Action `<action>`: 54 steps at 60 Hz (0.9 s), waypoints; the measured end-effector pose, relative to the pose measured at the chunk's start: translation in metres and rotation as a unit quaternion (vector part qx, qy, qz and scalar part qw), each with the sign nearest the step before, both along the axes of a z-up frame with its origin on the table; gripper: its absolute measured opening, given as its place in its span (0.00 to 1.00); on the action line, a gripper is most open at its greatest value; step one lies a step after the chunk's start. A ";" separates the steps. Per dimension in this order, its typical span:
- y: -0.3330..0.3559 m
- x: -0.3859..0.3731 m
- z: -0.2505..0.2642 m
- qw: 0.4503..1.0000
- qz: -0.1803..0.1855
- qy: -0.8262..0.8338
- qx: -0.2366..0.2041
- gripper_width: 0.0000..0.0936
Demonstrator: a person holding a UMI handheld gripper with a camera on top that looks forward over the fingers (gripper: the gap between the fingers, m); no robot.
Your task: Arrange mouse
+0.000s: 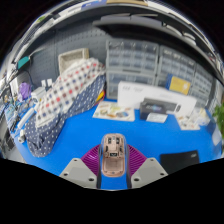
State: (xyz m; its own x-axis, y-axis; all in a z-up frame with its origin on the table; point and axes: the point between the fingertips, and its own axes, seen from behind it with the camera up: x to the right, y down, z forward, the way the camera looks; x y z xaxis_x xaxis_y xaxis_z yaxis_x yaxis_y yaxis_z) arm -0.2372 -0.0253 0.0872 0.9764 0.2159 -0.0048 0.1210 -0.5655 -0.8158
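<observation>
Mouse (113, 151), beige/pinkish, sits btwn the gripper (113, 165) jaws, clenched on it from both sides w/ purple pads (94, 159). Blue table (70, 140) beneath; checkered cloth (60, 95) beyond, white boxes (150, 100) further back.

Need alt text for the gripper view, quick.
A beige mouse sits between the gripper's fingers, purple pads close at both sides, above a blue table. Beyond lie a checked cloth and a white box.

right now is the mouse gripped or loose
Gripped: the mouse sits between the hand-held gripper fingers, both purple pads pressed against its sides, above the blue table.
</observation>
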 end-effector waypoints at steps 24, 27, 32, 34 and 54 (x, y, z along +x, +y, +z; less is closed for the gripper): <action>0.001 0.237 0.117 0.994 -0.055 -0.028 0.087 0.37; 0.003 0.263 0.097 0.995 -0.064 -0.027 0.068 0.36; -0.002 0.298 0.050 0.996 -0.079 -0.033 0.031 0.36; -0.003 0.306 0.028 0.996 -0.083 -0.032 0.013 0.37; -0.025 0.309 -0.105 0.993 -0.089 -0.007 -0.078 0.37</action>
State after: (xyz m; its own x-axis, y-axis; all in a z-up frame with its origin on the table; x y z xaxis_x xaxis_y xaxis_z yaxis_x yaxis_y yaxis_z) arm 0.0722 -0.0506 -0.0176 0.9992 0.0380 -0.0105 0.0191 -0.6986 -0.7152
